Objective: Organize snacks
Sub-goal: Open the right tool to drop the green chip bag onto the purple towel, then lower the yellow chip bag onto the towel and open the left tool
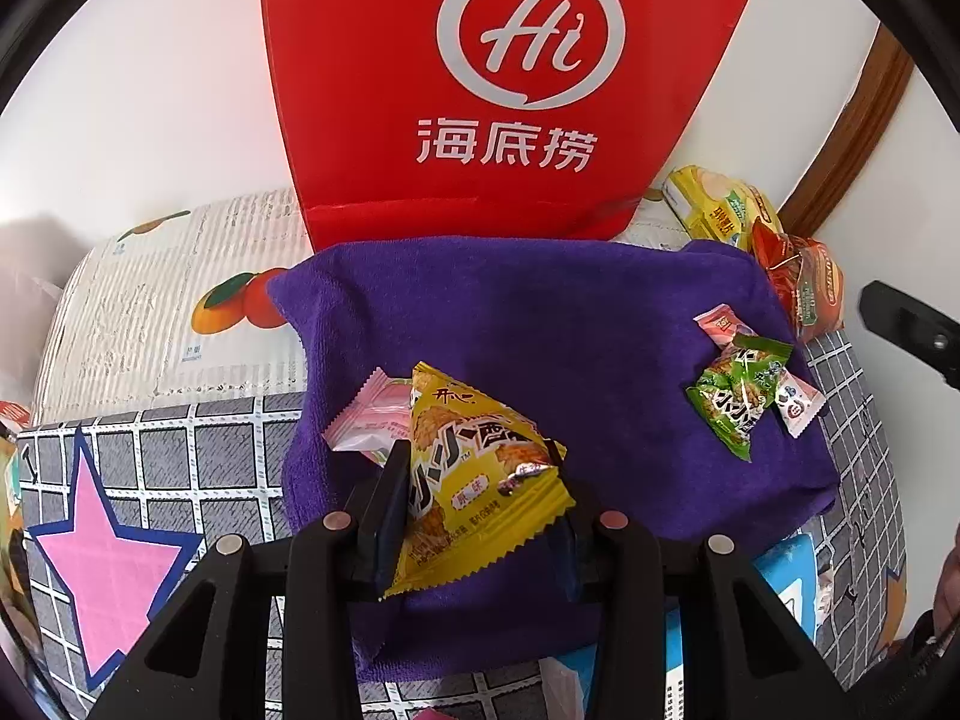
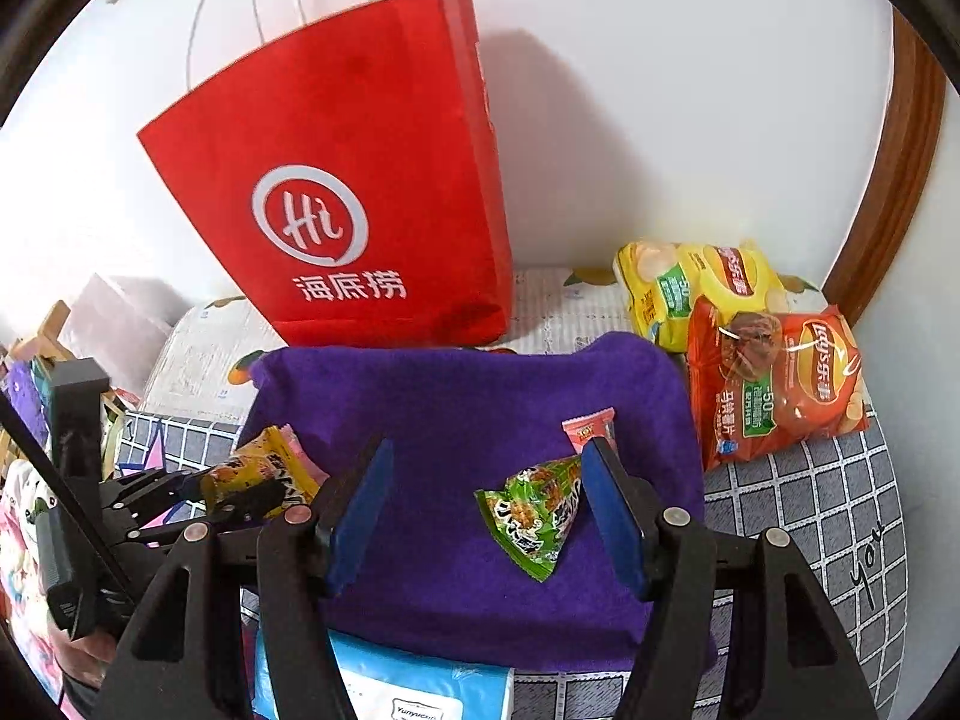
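My left gripper is pitched steeply down over the purple towel, jaws clamped on the yellow triangular snack packet. The packet sits upright between the pads, its serrated bottom edge hanging just over the towel. A pink snack packet lies on the towel right behind it, touching or nearly so; can't tell which.

My right gripper is also angled down, above the towel's right half, jaws about halfway apart and gripping nothing. The green triangular snack packet lies flat on the towel between the blue pads, nearer the right-hand one, not pressed by either. A small pink-red candy packet lies just beyond it, partly hidden by the right finger.

From the right wrist view I see my left gripper low at the left edge, yellow packet in its tips.

The red paper bag stands upright against the wall behind the towel. The yellow chip bag and orange chip bag are stacked at the far right, off the towel.
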Demonstrator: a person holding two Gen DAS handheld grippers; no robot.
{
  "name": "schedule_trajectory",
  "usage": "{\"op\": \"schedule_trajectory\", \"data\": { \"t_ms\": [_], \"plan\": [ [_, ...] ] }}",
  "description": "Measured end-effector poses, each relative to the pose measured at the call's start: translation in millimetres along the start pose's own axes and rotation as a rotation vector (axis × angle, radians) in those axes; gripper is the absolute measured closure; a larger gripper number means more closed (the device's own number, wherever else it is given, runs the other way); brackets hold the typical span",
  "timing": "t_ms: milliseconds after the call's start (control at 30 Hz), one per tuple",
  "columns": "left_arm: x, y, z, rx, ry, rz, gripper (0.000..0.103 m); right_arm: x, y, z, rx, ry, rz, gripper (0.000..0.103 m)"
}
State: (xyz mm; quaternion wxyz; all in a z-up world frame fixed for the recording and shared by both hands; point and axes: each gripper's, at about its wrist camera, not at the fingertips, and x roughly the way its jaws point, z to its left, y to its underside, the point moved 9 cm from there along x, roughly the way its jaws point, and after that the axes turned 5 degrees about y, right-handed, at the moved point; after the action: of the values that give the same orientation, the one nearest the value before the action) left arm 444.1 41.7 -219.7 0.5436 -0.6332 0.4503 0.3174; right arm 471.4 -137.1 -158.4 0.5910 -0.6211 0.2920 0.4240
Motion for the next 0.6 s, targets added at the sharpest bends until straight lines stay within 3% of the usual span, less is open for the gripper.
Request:
{"op": "schedule_trajectory", "data": {
  "t_ms": [367, 500, 600],
  "plan": [
    [8, 3, 3, -0.023, -0.009, 0.025, 0.064, -16, -2, 6, -0.035, 0.022, -0.038, 0.038],
    [7, 2, 3, -0.012, -0.025, 0.021, 0.051, -20, -1, 10, -0.053, 0.026, -0.046, 0.038],
    [3, 0, 0, -0.005, -0.02, 0.006, 0.051, -21, -1, 12, -0.06, 0.029, -0.046, 0.038]
  ]
}}
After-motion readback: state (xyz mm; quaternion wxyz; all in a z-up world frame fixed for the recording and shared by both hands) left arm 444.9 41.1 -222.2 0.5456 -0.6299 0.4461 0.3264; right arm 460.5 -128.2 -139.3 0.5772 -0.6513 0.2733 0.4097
